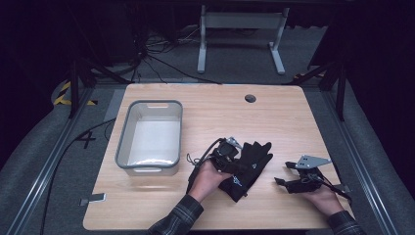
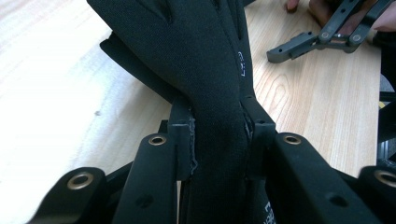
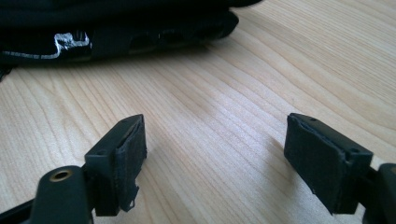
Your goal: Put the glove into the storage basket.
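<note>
A pair of black gloves (image 1: 249, 166) with white print lies on the wooden table (image 1: 215, 112), right of centre near the front. My left gripper (image 1: 230, 155) sits at the gloves' left edge and is shut on the black fabric (image 2: 210, 93), which is pinched between its two pads. To the right, my right gripper (image 1: 283, 175) rests low over the table and stands open, nothing between its fingers (image 3: 119, 158). In the right gripper view the gloves (image 3: 116, 32) lie a short way ahead of the open jaws. The right gripper (image 2: 322, 39) also appears beyond the gloves in the left gripper view.
A grey plastic bin (image 1: 149, 137) with nothing in it stands on the table's left half. A round cable hole (image 1: 250, 98) sits near the far edge. Beyond the table are a white desk frame (image 1: 240, 29) and loose cables on the floor.
</note>
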A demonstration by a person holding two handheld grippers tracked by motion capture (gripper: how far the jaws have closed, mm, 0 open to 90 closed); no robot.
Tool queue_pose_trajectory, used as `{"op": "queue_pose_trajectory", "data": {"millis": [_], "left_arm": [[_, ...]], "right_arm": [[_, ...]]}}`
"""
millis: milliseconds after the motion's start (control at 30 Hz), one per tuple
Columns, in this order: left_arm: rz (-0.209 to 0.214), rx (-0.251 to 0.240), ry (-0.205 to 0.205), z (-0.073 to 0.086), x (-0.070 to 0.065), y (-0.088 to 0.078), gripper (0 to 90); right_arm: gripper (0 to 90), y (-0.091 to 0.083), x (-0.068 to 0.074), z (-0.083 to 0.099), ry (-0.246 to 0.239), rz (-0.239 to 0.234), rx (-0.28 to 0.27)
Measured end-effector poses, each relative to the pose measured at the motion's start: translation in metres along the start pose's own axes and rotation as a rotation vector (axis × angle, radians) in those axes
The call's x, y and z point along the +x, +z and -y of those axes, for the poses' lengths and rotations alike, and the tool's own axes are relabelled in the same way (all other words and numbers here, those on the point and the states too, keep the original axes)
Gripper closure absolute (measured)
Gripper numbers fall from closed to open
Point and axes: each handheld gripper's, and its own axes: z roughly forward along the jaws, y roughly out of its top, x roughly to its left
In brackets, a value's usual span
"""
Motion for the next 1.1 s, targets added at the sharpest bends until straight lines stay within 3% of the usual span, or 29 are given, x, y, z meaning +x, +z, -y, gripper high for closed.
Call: {"op": "queue_pose_trajectory", "data": {"millis": [667, 1100], "left_arm": [[-0.060, -0.027, -0.015, -0.022, 0.010, -0.057, 71.0], [-0.103, -0.047, -0.027, -0.025, 0.022, -0.096, 71.0]], "right_arm": [[20.1, 0.000, 0.000, 0.000, -0.005, -0.005, 0.001], [18.5, 0.001, 0.000, 0.000, -0.002, -0.004, 0.003]]}}
